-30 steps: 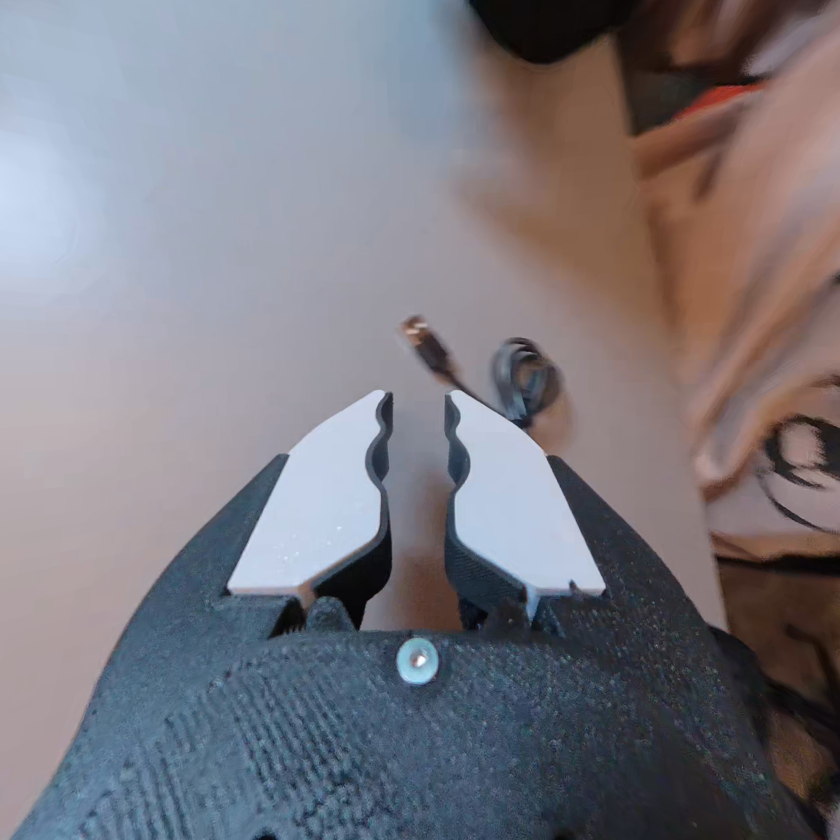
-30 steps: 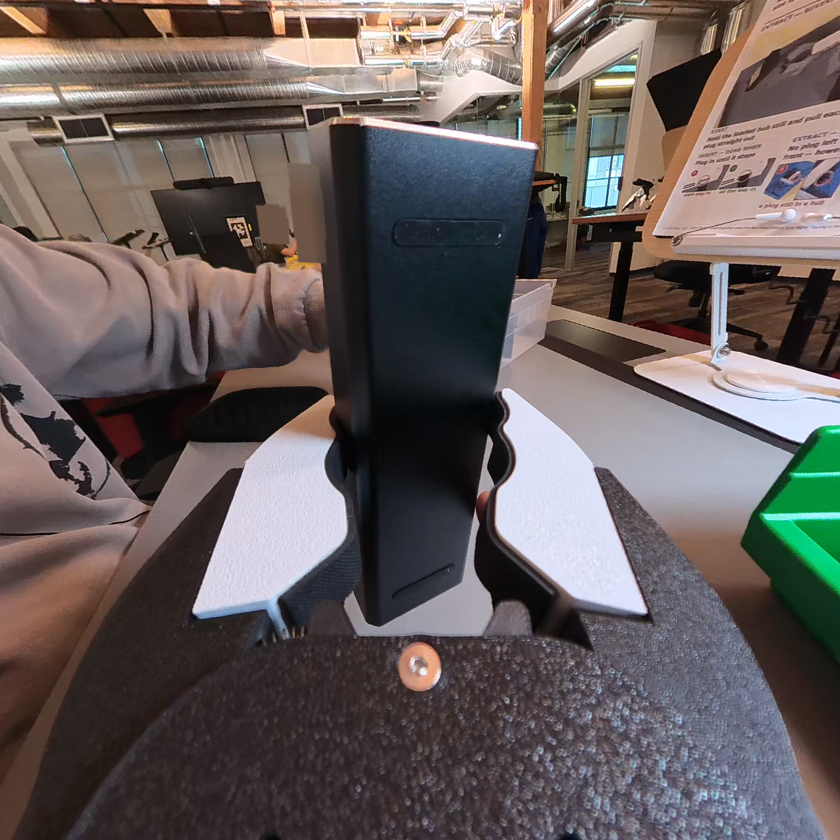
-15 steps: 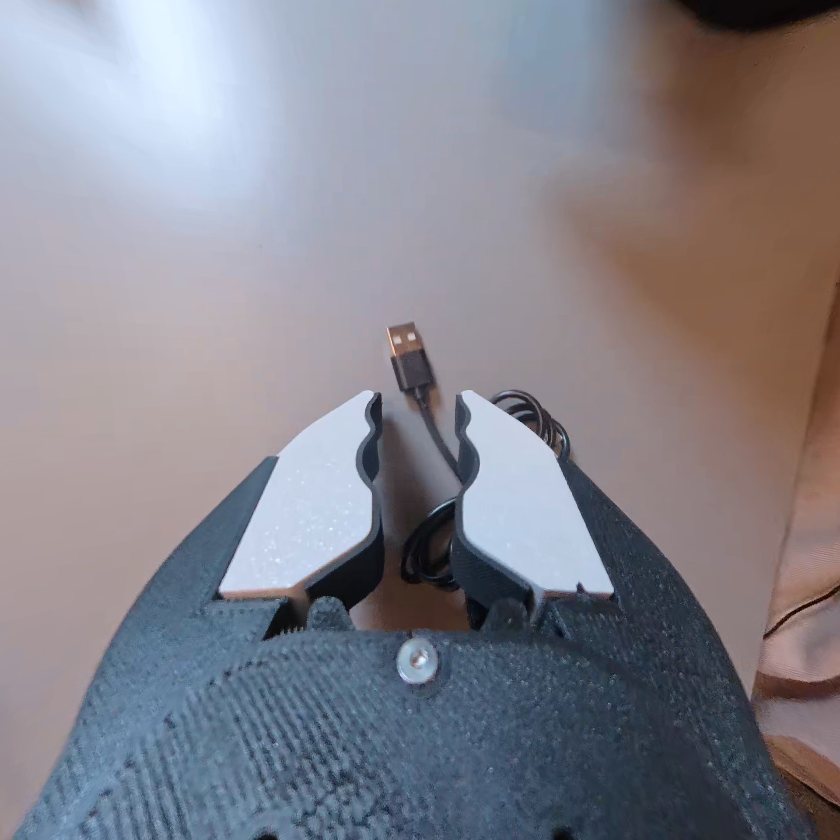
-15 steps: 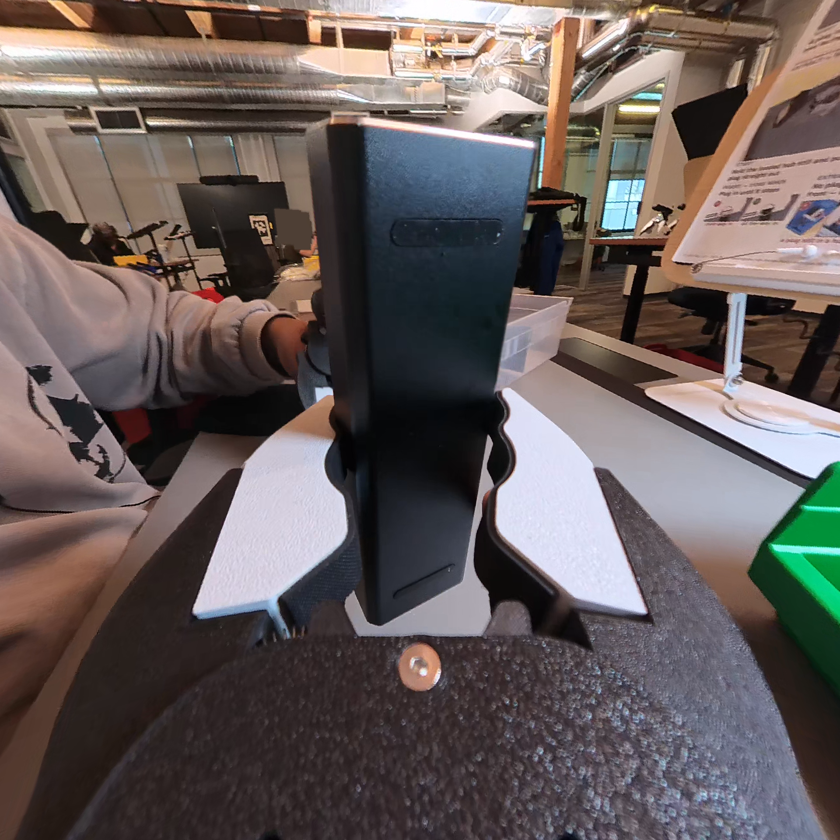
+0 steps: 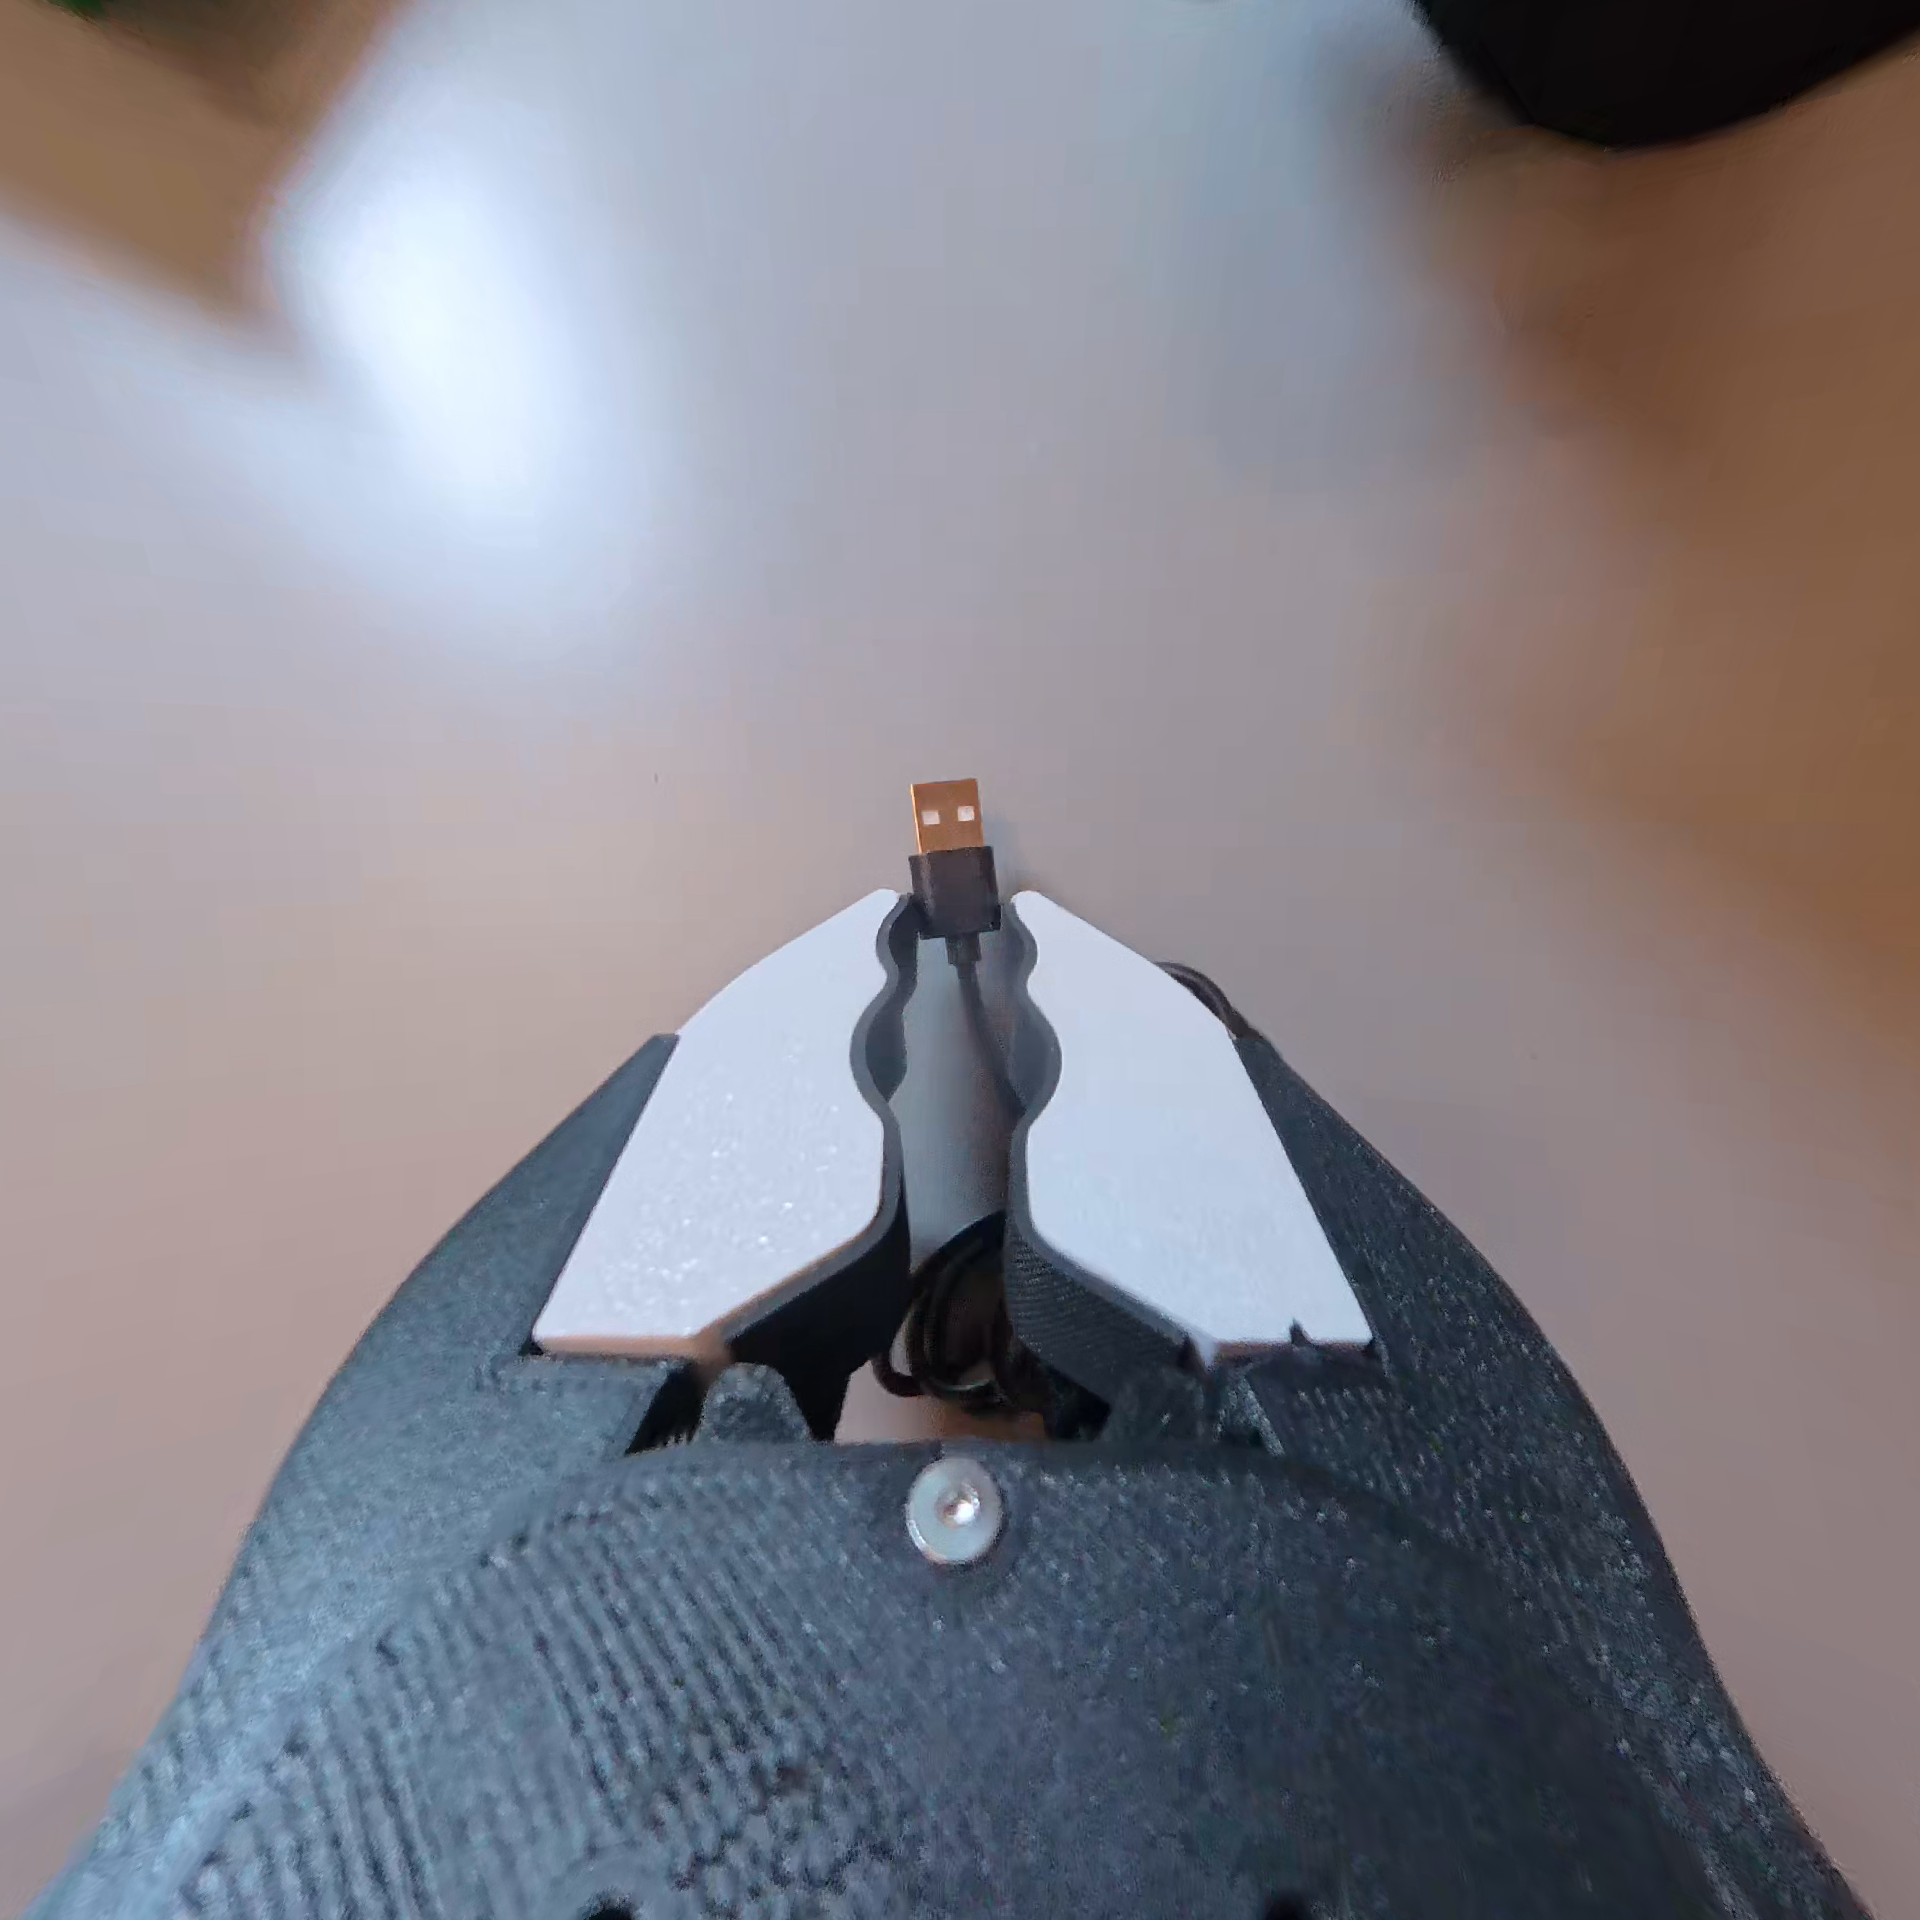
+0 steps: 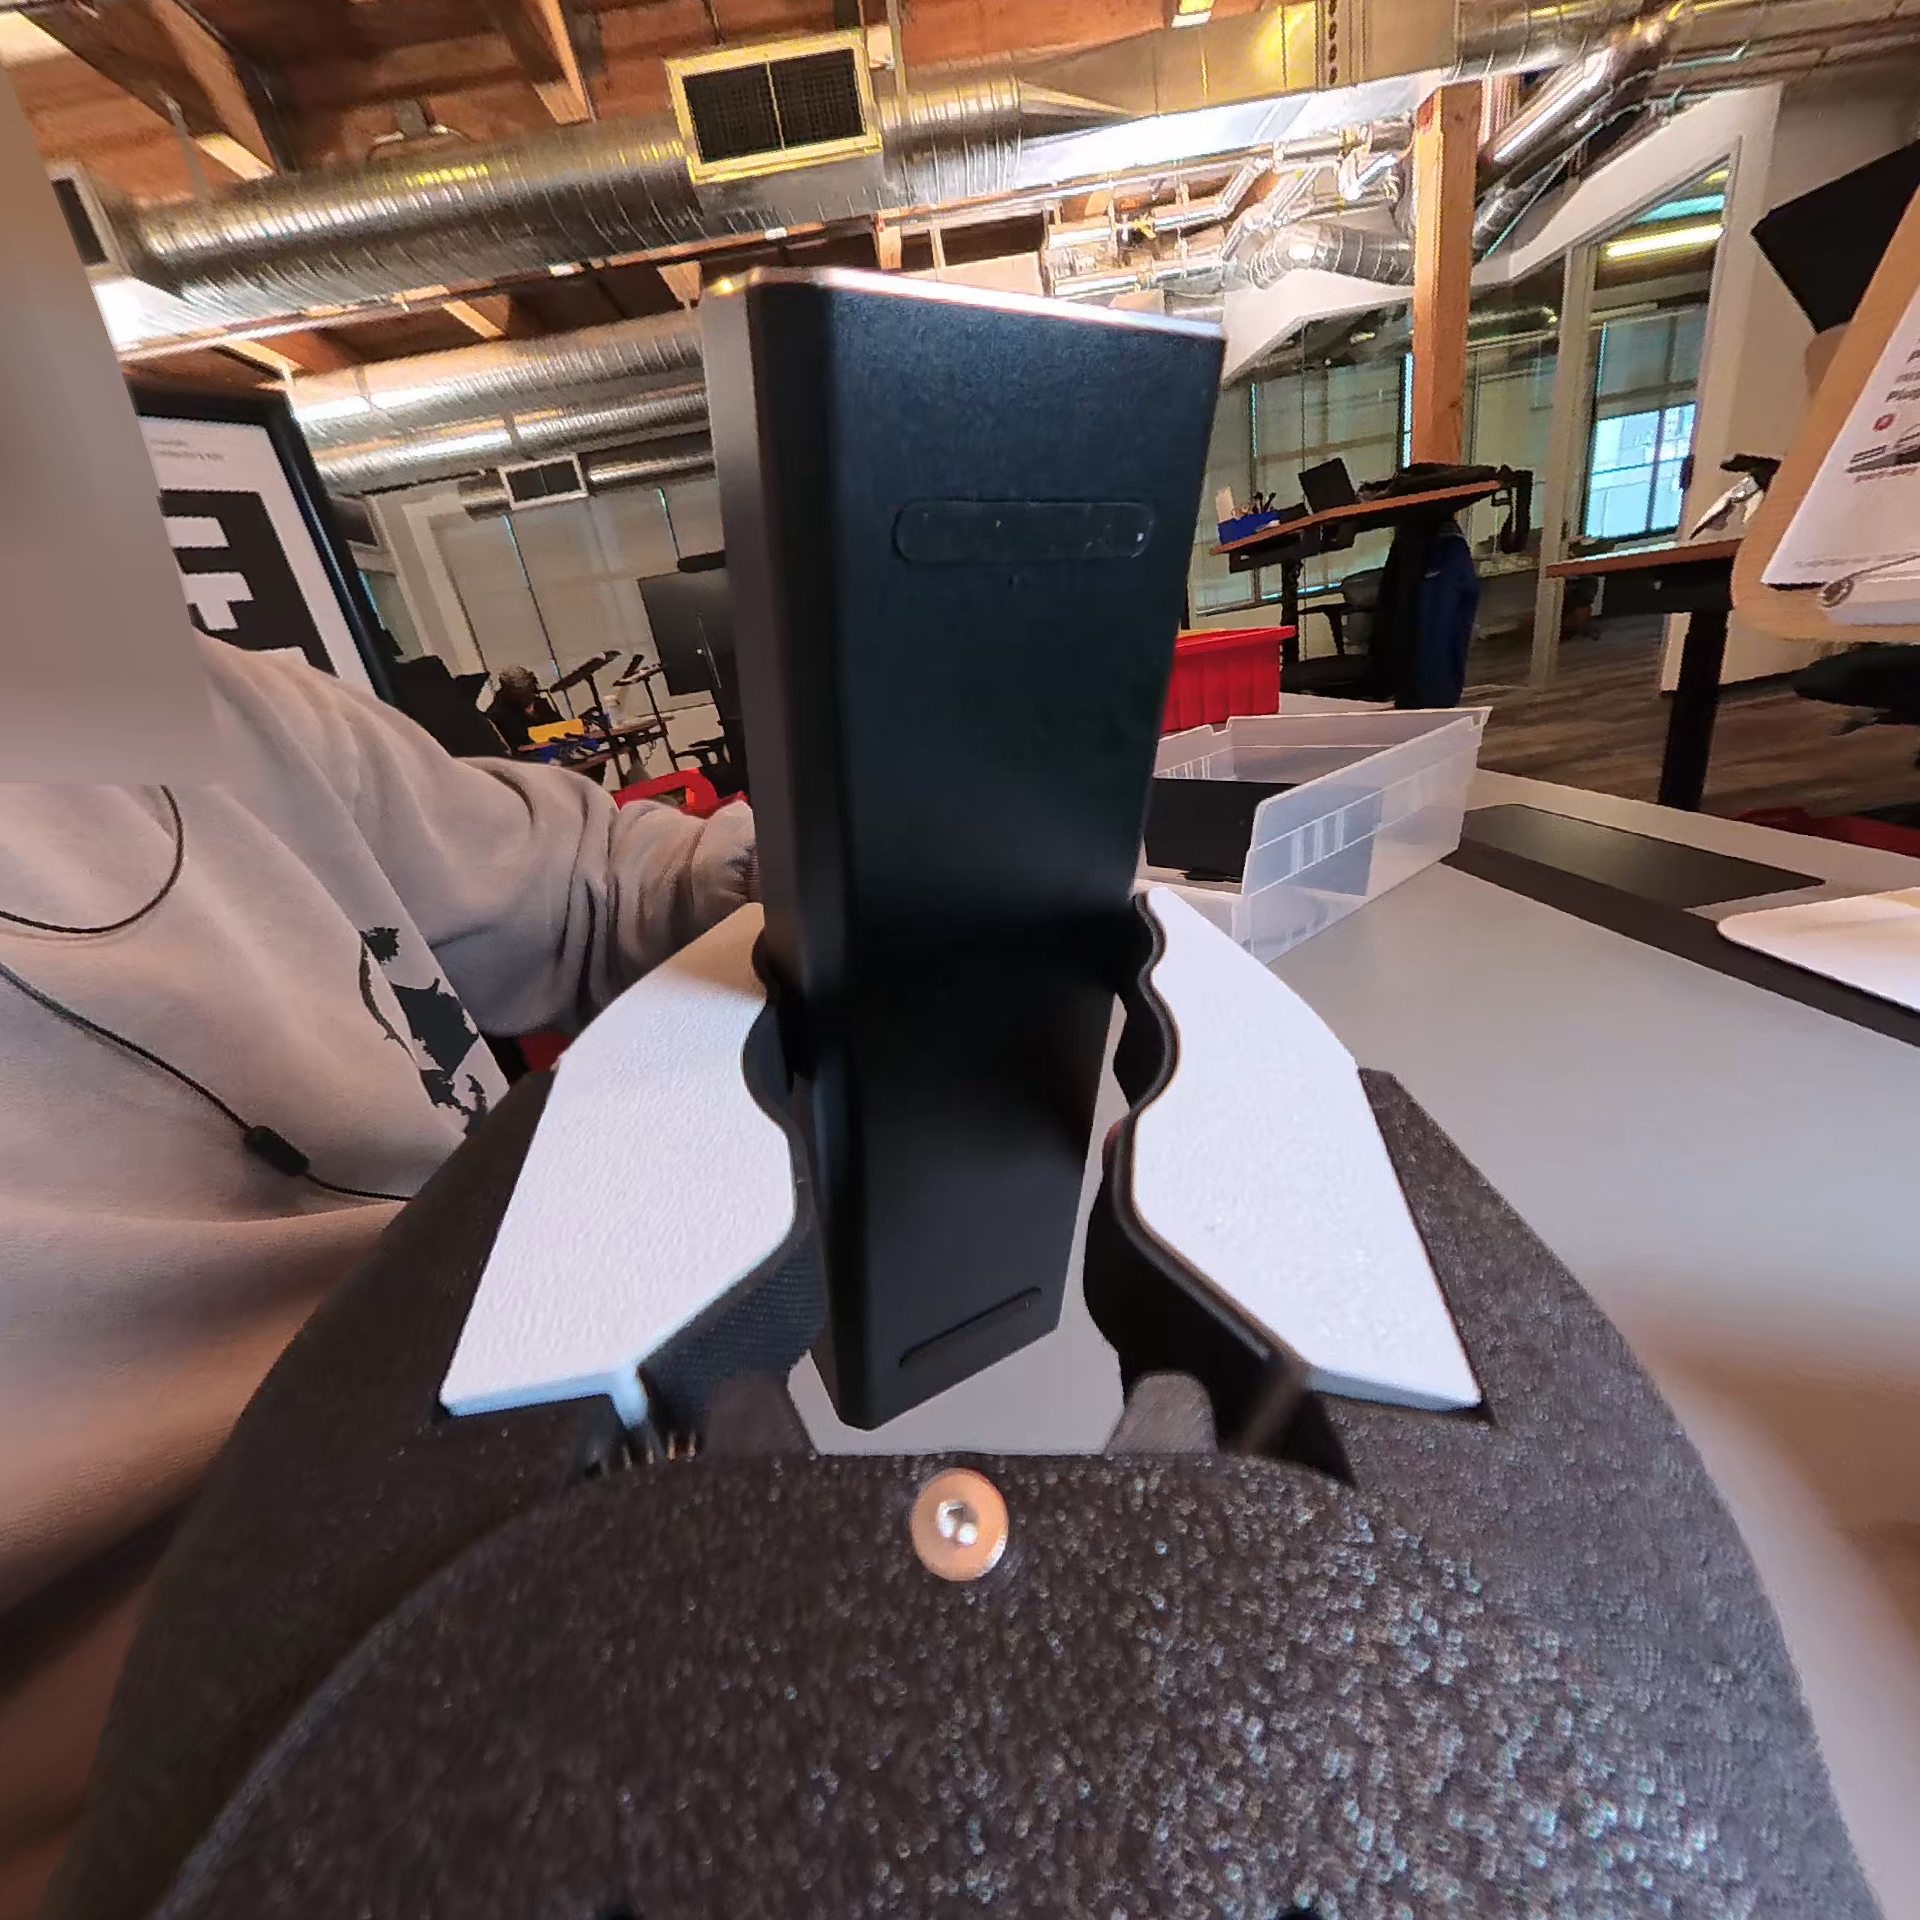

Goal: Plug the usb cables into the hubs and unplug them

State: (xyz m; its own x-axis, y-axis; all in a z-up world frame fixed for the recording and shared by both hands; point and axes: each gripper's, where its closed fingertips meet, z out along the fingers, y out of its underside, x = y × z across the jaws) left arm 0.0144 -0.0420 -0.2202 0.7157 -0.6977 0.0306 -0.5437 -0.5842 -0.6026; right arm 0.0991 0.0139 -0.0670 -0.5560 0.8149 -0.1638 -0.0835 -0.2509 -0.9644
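In the left wrist view, the left gripper [image 5: 954, 902] has its white fingertips pinched tight on the black plastic body of the small USB plug [image 5: 951, 871]. The shiny metal end sticks out past the tips. The thin black cable [image 5: 982, 1049] runs back between the fingers and ends in a loose coil under the gripper. Below it all is the smooth pale grey table [image 5: 416, 831]. I cannot tell whether the plug has left the table yet.

In the right wrist view, the right gripper [image 6: 961, 925] is clamped on the tall black box-shaped hub [image 6: 966, 727] and holds it standing up. I can see no ports on the side facing us. No cable is plugged in that I can see.

So I think the step in hand is picking up the cable. Next, the plug has to be carried to the hub, lined up straight with a port, and pushed in.

Behind the hub sits a clear plastic bin [image 6: 1340, 810] on the table, with something flat and black [image 6: 1195, 836] in it. A red bin [image 6: 1231, 675] is farther back; what it holds is hidden.
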